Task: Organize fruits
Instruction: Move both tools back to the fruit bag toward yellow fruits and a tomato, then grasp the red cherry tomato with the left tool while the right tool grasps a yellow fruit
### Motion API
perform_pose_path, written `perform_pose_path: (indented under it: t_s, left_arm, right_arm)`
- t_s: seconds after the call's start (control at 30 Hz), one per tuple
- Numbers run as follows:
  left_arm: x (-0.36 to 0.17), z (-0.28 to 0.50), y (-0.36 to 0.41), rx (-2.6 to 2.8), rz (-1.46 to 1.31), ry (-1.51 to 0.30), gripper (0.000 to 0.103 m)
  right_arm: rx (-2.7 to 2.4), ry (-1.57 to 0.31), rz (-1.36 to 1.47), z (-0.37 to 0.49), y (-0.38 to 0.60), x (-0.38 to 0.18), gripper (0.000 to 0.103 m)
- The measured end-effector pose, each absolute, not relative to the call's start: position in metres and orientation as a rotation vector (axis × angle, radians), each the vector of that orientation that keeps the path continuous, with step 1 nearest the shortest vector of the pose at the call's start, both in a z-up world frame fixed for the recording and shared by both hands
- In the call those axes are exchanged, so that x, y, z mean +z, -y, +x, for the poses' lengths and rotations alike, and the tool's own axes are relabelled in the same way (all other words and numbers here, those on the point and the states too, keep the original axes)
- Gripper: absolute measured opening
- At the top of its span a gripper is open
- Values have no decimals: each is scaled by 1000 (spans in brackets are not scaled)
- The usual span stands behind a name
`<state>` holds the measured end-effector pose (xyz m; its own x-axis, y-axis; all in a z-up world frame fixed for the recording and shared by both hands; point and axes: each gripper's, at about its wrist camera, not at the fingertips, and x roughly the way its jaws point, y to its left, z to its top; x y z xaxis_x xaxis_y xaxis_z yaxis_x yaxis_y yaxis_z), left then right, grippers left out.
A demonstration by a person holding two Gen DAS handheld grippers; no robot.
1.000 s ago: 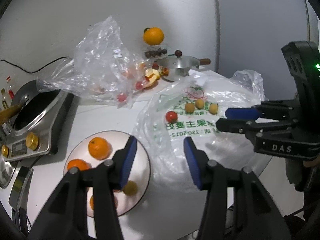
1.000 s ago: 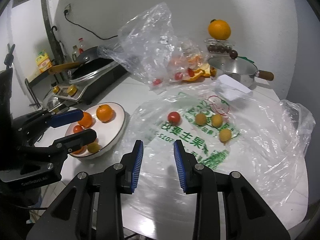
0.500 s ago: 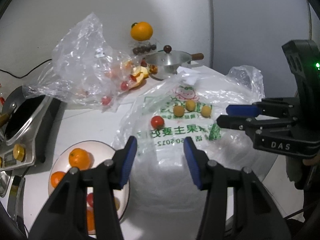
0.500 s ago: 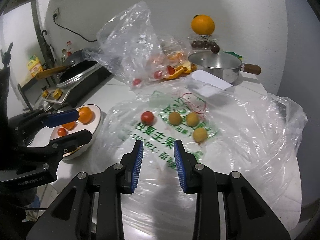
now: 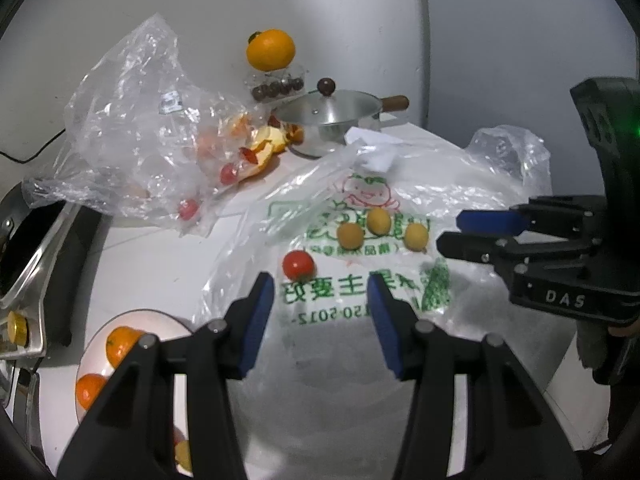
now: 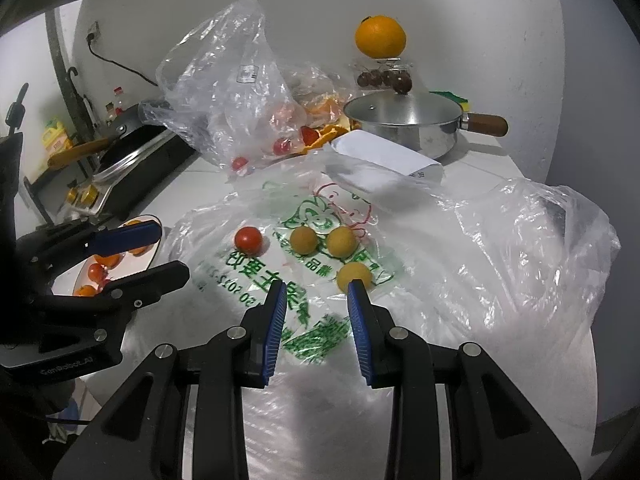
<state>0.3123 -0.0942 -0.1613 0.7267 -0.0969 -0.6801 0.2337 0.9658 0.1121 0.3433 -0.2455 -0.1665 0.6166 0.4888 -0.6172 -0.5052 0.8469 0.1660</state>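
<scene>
Four loose fruits, one small red tomato (image 6: 248, 239) and three round yellow fruits (image 6: 341, 241), lie on crinkled printed plastic bag (image 6: 460, 280); both claws, left (image 5: 321, 292) and right (image 6: 317, 295), spread and empty, risk snagging film or rolling fruit away.

At the back you had a lidded steel saucepan (image 6: 404, 124) with a wooden handle, a folded white paper (image 6: 384, 156) just in front of it, and an induction cooker (image 6: 132, 168) carrying a dark pan off to the left.
</scene>
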Motion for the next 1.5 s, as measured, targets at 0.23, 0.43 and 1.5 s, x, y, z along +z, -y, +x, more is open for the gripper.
perform_pose_path:
  t_s: [0.23,0.43,1.5]
  left_arm:
    - [-166,333,95,-184,168,-757,50]
    - [-175,350,94,-175,155,-781,50]
    - [-220,403,95,-157,173,-884,29]
  right_arm:
    - [548,-754,-37,368,245,-175,33]
    - [562,-786,-53,381,238,-181,33]
    - [581,-831,-35,403,235,-201,27]
